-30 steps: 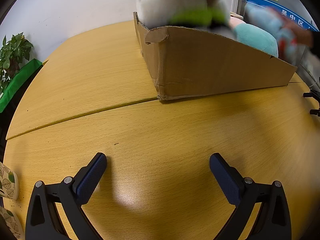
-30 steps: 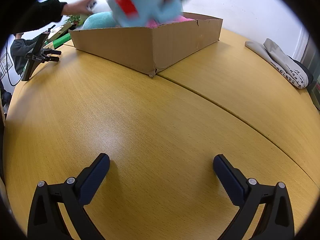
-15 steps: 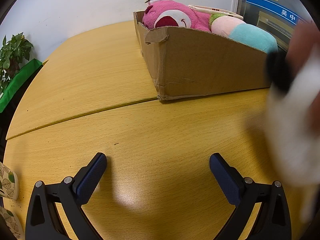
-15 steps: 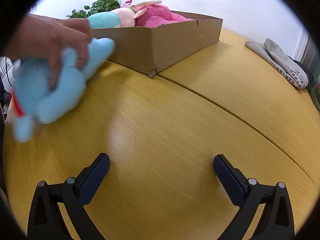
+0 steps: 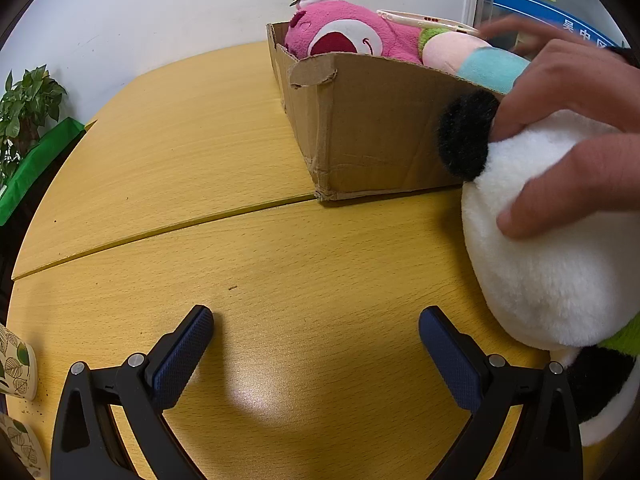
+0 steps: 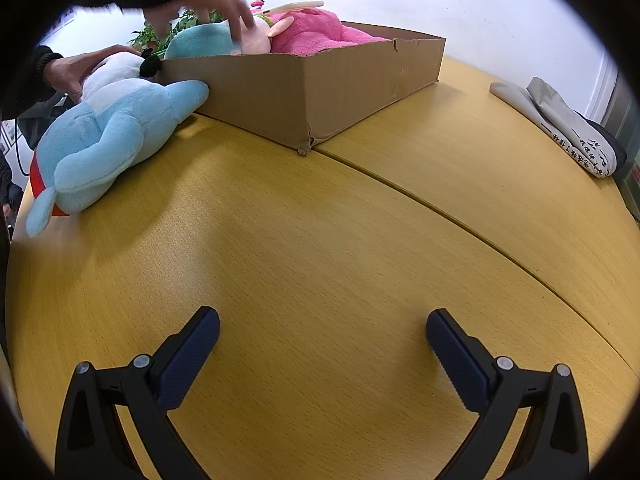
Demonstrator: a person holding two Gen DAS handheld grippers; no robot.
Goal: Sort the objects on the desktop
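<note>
Presently both grippers, left gripper point(image 5: 316, 344) and right gripper point(image 6: 322, 346), rest wide open, holding nothing. Blue plush point(image 6: 108, 140) lies beside the cardboard box point(image 6: 320, 92); approach squarely, fingers straddling its body.

Ahead of both tongs the worktop point(image 6: 320, 240) lies bare up to the cardboard box point(image 6: 304, 92), which blocks the far side. Right of the left tongs point(image 5: 316, 336), a hand point(image 5: 568, 120) presses a white plush point(image 5: 560, 260) down; left of the right tongs point(image 6: 322, 334), a blue plush point(image 6: 108, 140) lies against the box.
</note>
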